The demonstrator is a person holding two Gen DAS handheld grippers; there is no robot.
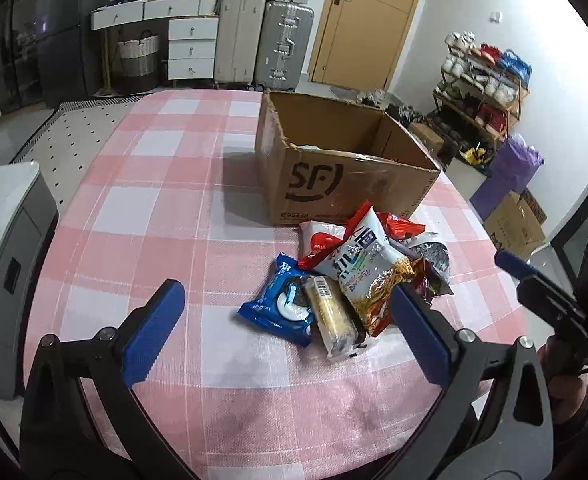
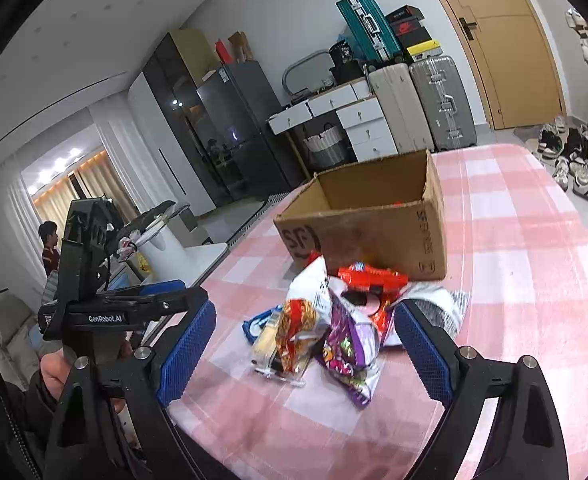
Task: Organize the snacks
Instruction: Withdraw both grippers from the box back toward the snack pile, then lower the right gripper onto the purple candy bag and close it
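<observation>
Yellow wafer pack (image 1: 331, 317) lies lengthwise toward the wide-open, empty left hand-held gripper (image 1: 290, 334).

Black tongs (image 1: 290, 340), blue ribbed pads (image 1: 152, 332), silver screws

Both wrist views look down from close, left and right, sharing the snack pile (image 1: 349, 276) and box (image 2: 367, 216).

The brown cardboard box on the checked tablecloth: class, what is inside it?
Inside the brown cardboard box, only bare inner walls and a small red sliver above the near rim show. The near wall covers the floor, so other contents cannot be seen.
</observation>
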